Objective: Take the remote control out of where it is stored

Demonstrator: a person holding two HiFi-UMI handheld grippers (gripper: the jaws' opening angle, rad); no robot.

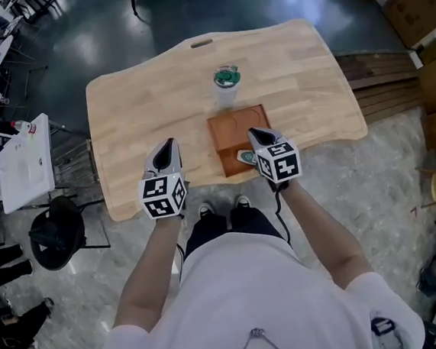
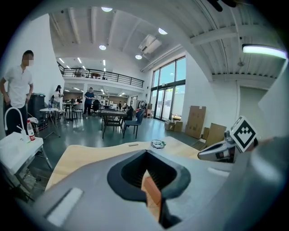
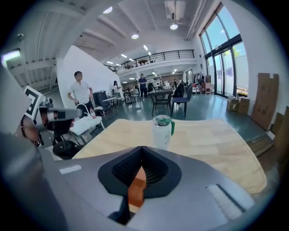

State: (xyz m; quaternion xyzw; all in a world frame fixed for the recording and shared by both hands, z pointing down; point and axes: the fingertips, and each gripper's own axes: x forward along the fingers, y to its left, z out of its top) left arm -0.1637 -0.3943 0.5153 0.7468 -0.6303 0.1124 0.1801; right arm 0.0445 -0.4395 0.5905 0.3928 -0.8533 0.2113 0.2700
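Note:
A flat brown box (image 1: pixel 233 134) lies on the wooden table (image 1: pixel 142 100) near its front edge. On the box's near right corner rests a small oval green-and-white object (image 1: pixel 246 157). I see no remote control in any view. My left gripper (image 1: pixel 168 145) hovers over the table left of the box, jaws together and holding nothing. My right gripper (image 1: pixel 257 134) hangs over the box's right edge, also shut and not holding anything. Through the thin slit of the right gripper (image 3: pixel 137 177) shows the brown box; through that of the left gripper (image 2: pixel 150 179), bare wood.
A clear cup with a green lid (image 1: pixel 226 85) stands just behind the box, also visible as the cup (image 3: pixel 162 131). A white cart (image 1: pixel 25 161) and a black stool (image 1: pixel 57 233) stand left of the table. Wooden planks (image 1: pixel 381 77) and cardboard boxes lie to the right. People stand far behind.

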